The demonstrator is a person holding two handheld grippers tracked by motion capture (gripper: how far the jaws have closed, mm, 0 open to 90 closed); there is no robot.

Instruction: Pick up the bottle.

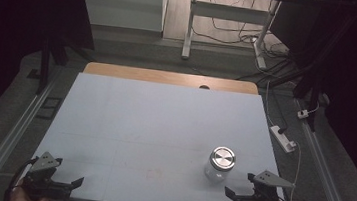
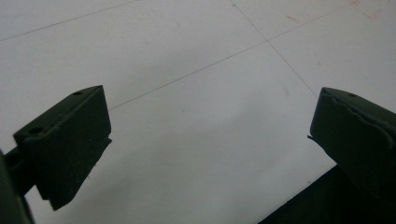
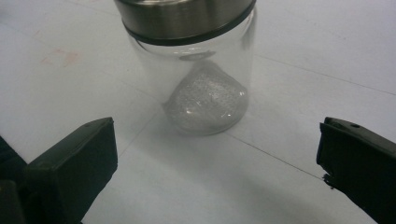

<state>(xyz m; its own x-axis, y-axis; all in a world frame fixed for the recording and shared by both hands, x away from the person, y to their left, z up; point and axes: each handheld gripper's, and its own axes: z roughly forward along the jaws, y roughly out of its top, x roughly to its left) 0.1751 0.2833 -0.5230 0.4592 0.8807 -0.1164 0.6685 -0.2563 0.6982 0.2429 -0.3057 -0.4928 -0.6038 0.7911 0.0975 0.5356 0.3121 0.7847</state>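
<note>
Dim room: grey floor, white desk legs, trailing cables.

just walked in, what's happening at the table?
A person holds a two-jaw gripper in each hand at the near edge of a white table. The right gripper is open, facing a clear glass jar with a metal lid; the jar stands upright just ahead of its jaws, untouched. The left gripper is open too, over bare tabletop at the near left corner. Nothing is grasped yet.
</note>
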